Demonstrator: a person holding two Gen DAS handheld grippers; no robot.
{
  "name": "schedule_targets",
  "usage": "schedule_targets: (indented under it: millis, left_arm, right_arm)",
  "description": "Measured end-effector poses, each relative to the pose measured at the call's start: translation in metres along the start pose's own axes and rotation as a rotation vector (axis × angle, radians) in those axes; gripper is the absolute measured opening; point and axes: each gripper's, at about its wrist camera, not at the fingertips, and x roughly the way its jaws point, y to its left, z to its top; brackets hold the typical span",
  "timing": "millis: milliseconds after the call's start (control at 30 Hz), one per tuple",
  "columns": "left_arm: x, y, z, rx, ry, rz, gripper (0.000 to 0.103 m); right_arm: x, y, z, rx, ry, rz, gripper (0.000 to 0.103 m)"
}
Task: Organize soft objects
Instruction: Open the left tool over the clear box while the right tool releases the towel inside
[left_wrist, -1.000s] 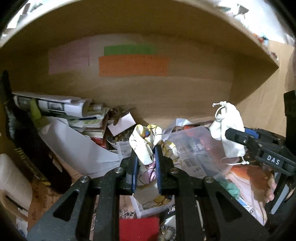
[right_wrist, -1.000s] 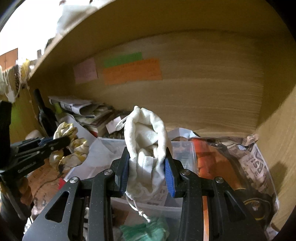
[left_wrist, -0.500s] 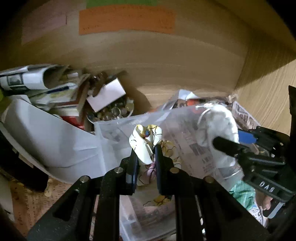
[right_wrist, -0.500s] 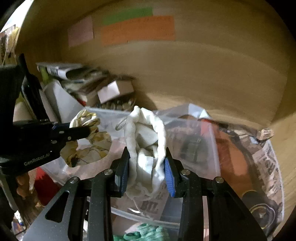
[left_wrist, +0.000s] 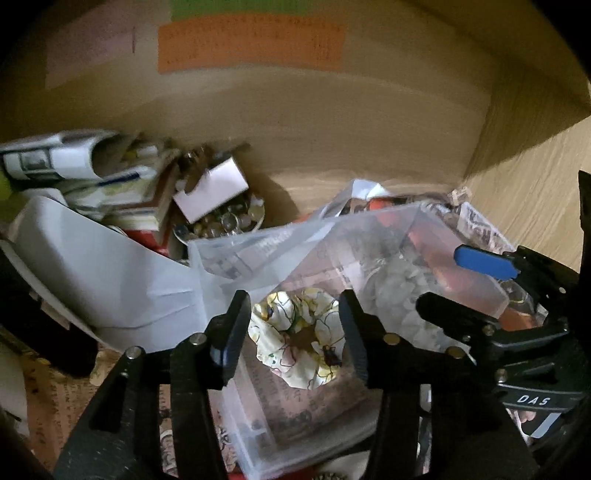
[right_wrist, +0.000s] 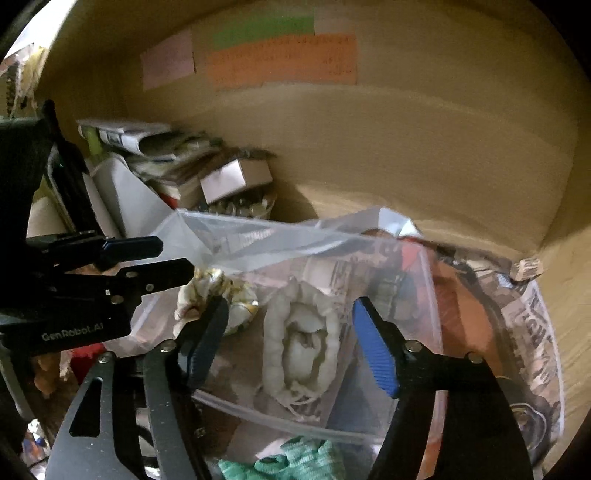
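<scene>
A clear plastic box stands on a wooden shelf, also in the right wrist view. A floral yellow-and-white scrunchie lies inside it, below my open left gripper; it also shows in the right wrist view. A white drawstring pouch lies in the box beside it, below my open right gripper. The pouch looks pale and blurred in the left wrist view. The right gripper also shows there, and the left gripper in the right wrist view.
Rolled newspapers, books, a white box and a bowl of marbles crowd the shelf's left back. Newspaper lines the right. A green knitted item lies in front. Orange and green labels hang on the back wall.
Both grippers moved forward and down over the box and opened. The scrunchie and the white pouch dropped out of the jaws into the clear box.
</scene>
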Motion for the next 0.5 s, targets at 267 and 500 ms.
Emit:
schedule_targets:
  millis: [267,500]
  left_arm:
    - [-0.058,0.001,-0.004,0.005,-0.154,0.019,0.078]
    - [-0.097,0.009,-0.02,0.005,-0.232,0.05,0.101]
  right_arm:
    - [-0.052,0.005,0.0,-0.007,-0.136,-0.032,0.081]
    - [-0.087,0.005,-0.01,-0.011,-0.225,-0.078,0.09]
